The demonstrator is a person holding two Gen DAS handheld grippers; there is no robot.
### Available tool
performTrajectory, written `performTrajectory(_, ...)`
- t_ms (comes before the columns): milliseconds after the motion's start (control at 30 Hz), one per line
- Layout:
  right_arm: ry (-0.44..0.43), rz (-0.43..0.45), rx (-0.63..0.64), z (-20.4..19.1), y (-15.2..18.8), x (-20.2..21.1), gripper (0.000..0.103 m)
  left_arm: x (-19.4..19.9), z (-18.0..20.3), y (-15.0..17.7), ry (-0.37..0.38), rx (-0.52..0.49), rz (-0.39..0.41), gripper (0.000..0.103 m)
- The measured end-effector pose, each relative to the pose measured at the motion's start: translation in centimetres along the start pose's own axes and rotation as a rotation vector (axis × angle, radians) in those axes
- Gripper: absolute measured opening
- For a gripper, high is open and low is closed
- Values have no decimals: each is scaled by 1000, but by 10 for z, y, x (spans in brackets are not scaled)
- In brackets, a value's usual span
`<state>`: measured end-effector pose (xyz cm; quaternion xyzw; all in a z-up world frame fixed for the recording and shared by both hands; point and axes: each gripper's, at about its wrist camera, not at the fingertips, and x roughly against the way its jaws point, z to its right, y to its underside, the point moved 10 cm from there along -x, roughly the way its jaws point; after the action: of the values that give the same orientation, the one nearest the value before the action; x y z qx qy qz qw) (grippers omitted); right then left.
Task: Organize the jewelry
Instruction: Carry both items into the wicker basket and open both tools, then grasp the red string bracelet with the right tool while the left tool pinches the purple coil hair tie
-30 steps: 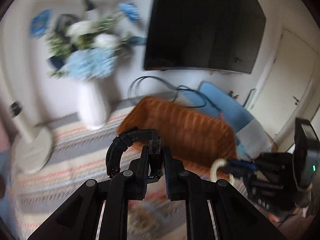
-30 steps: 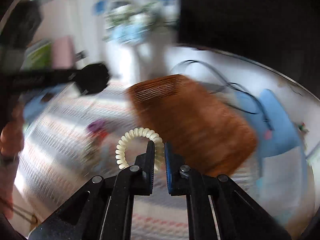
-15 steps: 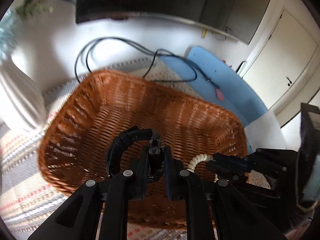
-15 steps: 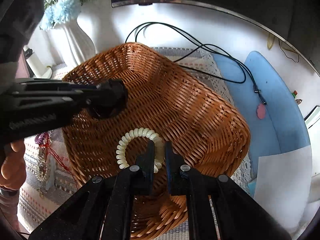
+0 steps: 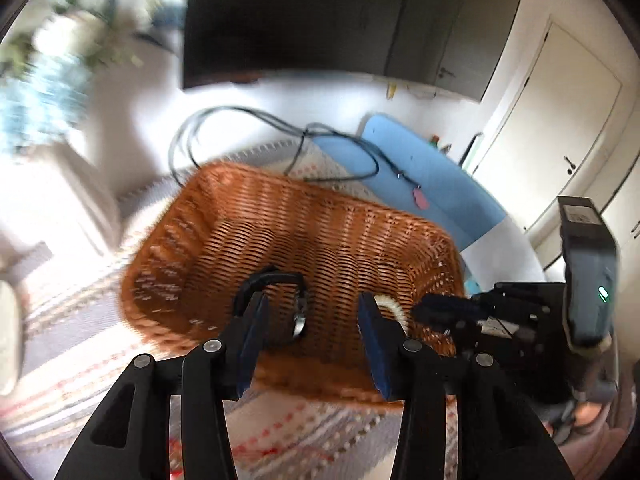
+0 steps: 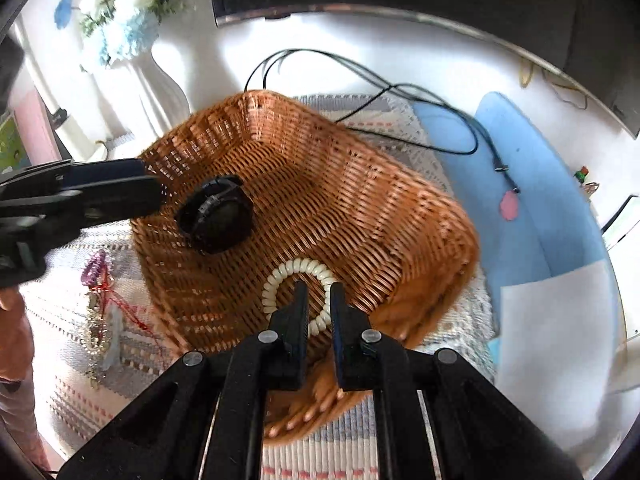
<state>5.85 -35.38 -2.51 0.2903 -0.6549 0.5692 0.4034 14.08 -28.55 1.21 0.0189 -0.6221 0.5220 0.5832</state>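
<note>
Black watch [image 6: 216, 214] lies in wicker basket [image 6: 360, 216]; cream coil bracelet [image 6: 298, 294] seemingly above its floor

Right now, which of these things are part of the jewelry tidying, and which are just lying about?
Part of the job:
wicker basket
black watch
cream coil bracelet
jewelry pile on the cloth
left tool
right tool

Just lying about:
flower vase
black cable
blue mat

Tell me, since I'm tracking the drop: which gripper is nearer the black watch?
Left. The left gripper is open with the black watch just off its fingertips in the wicker basket; the right gripper sits farther away, pinching the cream spiral bracelet.
</note>
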Motion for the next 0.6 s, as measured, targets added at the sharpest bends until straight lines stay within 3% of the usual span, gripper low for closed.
performTrajectory(167, -24, 67, 31, -22, -1, 37, 13, 76, -23, 10, -46, 17, 121, 48)
performTrajectory(367, -89, 97, 98, -74, 3, 55, 13, 144, -65, 33, -122, 57, 212, 47)
performTrajectory(600, -187, 55, 160, -131, 13, 47, 14, 143, -109, 67, -147, 125, 168, 47)
